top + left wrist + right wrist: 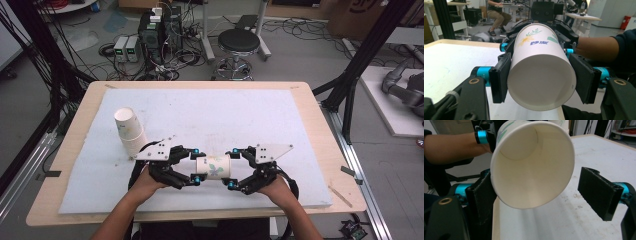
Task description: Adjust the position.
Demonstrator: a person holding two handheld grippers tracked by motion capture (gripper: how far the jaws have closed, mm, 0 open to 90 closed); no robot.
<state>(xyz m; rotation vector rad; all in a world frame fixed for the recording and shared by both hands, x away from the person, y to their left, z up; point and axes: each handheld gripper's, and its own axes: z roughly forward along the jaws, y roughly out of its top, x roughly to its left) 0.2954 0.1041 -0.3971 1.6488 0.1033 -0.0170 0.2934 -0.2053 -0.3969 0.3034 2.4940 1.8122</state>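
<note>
Paper cup [541, 67] clamped by left tongs [541, 77]; right tongs [544, 195] wide open.

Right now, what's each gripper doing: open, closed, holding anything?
Left gripper: shut on the paper cup, a pad pressed to each side of it.
Right gripper: open around the cup's mouth; one pad stands clear of the rim.

Grey floor [310, 55] strewn with cables, a black round stool [239, 41], computer boxes [150, 31], black frame posts [367, 50].
</note>
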